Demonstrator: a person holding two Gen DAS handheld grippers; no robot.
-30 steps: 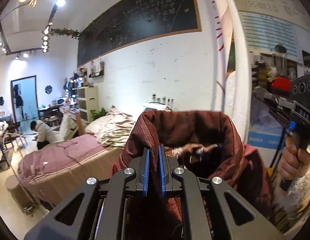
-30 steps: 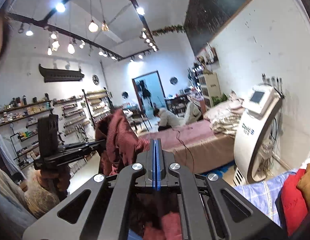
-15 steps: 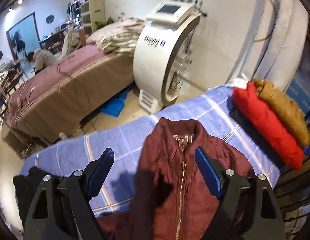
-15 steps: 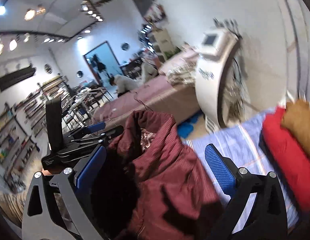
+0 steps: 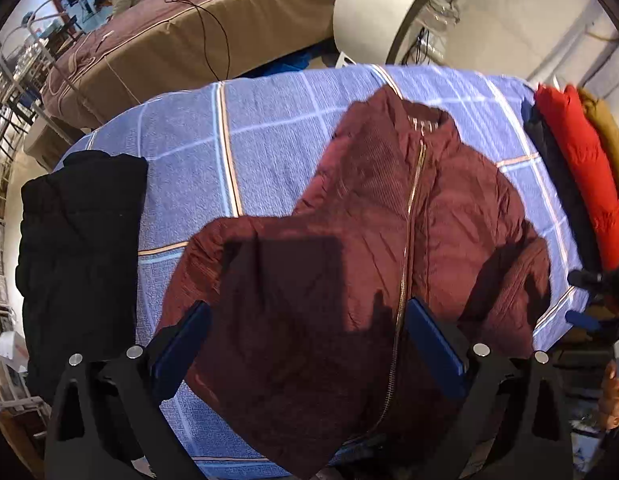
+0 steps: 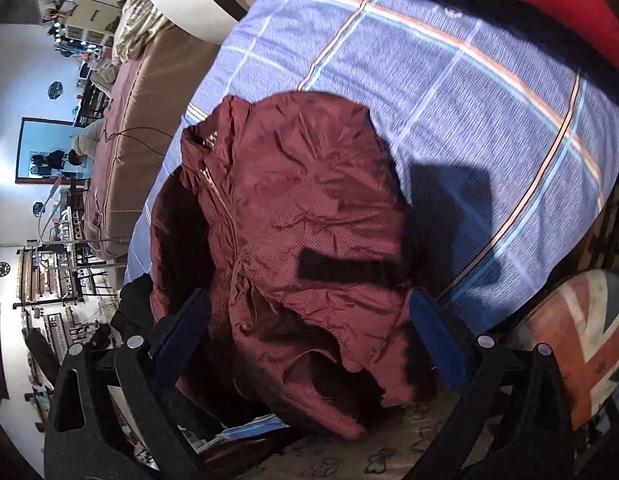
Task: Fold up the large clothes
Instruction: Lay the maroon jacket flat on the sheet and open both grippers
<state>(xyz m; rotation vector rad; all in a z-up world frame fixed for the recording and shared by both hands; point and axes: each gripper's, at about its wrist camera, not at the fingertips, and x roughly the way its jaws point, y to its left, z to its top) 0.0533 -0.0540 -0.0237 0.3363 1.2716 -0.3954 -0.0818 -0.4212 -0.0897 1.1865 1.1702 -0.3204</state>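
Observation:
A maroon zip-up jacket [image 5: 389, 232] lies front up on the blue plaid cloth [image 5: 269, 132] that covers the table, collar toward the far edge, gold zipper closed. My left gripper [image 5: 309, 340] hovers over its lower half; its jaws are opening, and the blue pads [image 5: 433, 344] stand wide apart without pressing the fabric. In the right wrist view the jacket [image 6: 301, 220] is rumpled, its hem hanging over the near table edge. My right gripper [image 6: 309, 332] is open above that hem, holding nothing.
A black garment [image 5: 77, 240] lies at the table's left end. Folded red [image 5: 577, 168] and brown [image 5: 609, 140] jackets are stacked at the right end. Beyond the table stand a white machine [image 5: 373, 8] and a brown bed [image 5: 169, 40]. A flag-patterned seat [image 6: 581, 340] sits below the table edge.
Both grippers went from shut on the raised jacket to wide open and dropped toward the table. The jacket was let go and now lies on the plaid cloth.

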